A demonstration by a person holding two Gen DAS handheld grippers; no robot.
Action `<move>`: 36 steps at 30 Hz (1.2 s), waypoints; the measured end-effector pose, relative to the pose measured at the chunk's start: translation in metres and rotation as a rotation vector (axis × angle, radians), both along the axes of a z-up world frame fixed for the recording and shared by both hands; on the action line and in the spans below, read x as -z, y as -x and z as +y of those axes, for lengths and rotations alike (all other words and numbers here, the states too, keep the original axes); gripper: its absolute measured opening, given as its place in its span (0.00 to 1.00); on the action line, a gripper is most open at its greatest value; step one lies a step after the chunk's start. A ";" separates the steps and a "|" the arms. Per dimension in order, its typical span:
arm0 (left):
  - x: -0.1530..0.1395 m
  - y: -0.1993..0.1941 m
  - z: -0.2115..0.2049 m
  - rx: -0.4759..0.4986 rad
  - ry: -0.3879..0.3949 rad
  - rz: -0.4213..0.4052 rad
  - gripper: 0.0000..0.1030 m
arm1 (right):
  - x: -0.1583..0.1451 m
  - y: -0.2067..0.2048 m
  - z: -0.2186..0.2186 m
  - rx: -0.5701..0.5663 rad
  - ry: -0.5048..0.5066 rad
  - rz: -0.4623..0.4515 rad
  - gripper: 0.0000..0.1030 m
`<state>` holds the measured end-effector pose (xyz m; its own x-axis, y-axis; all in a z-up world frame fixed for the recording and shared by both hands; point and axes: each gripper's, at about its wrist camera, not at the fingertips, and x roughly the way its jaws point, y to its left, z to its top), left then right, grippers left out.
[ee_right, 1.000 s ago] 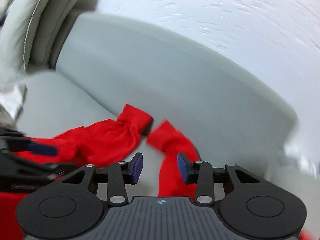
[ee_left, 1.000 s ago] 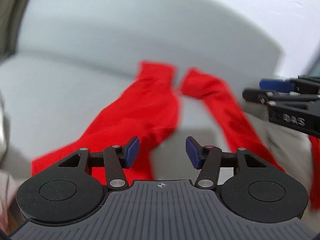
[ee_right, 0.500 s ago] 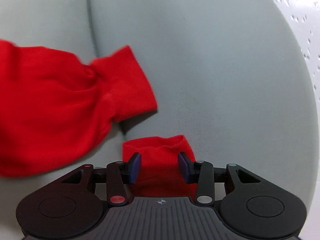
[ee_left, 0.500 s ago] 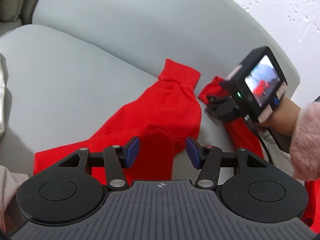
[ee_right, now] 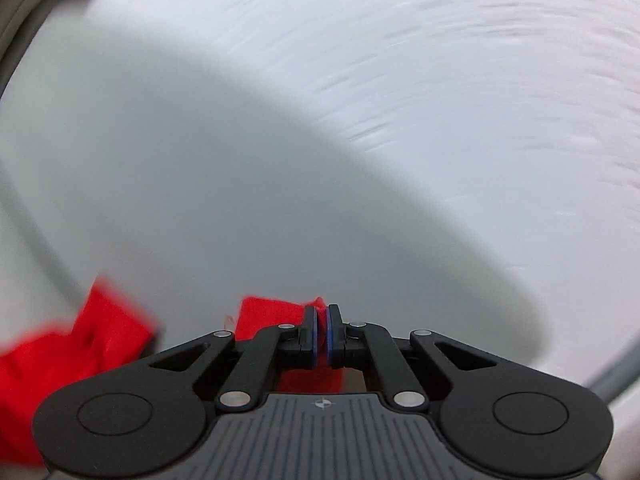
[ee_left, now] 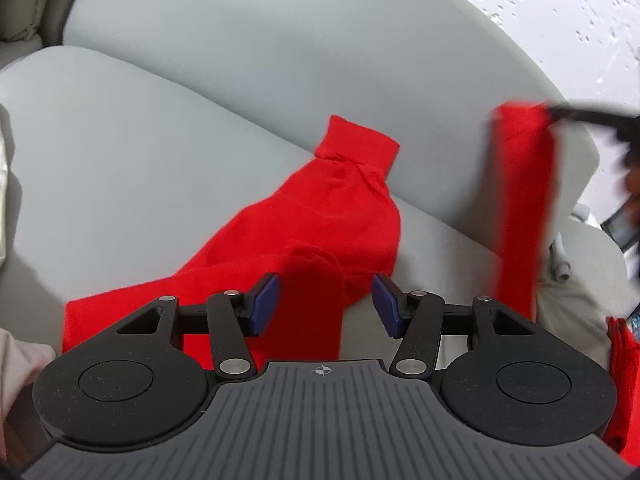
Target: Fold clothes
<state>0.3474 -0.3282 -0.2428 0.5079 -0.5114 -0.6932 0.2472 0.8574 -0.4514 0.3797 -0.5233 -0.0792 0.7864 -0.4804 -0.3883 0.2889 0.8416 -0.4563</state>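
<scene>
Two views show one red garment on a grey sofa. From the left wrist, the left tongs stand released above a fold of it, while one sleeve hangs lifted at the right. From the right wrist, the right tongs are clenched on that sleeve's edge, the background blurred.

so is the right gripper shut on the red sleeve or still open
Shut on it: the right gripper has its blue pads pressed together with the red sleeve pinched between them.
</scene>
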 end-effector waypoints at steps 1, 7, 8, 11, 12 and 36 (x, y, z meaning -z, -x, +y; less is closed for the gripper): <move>-0.002 0.003 -0.001 0.013 0.002 -0.006 0.55 | -0.018 0.009 -0.009 0.032 -0.003 -0.045 0.03; -0.006 0.010 -0.004 0.048 0.005 -0.023 0.55 | -0.090 0.057 -0.069 0.195 0.043 -0.170 0.03; -0.005 0.011 -0.004 0.055 0.003 -0.025 0.55 | -0.090 0.065 -0.079 0.220 0.048 -0.167 0.03; -0.001 0.012 -0.008 0.072 -0.013 -0.028 0.55 | -0.080 0.070 -0.101 0.278 0.047 -0.162 0.03; 0.000 0.011 -0.009 0.075 -0.017 -0.025 0.55 | -0.073 0.070 -0.112 0.304 0.043 -0.157 0.03; -0.032 0.025 0.008 0.036 -0.012 -0.216 0.56 | 0.039 0.029 -0.088 0.282 -0.259 0.057 0.46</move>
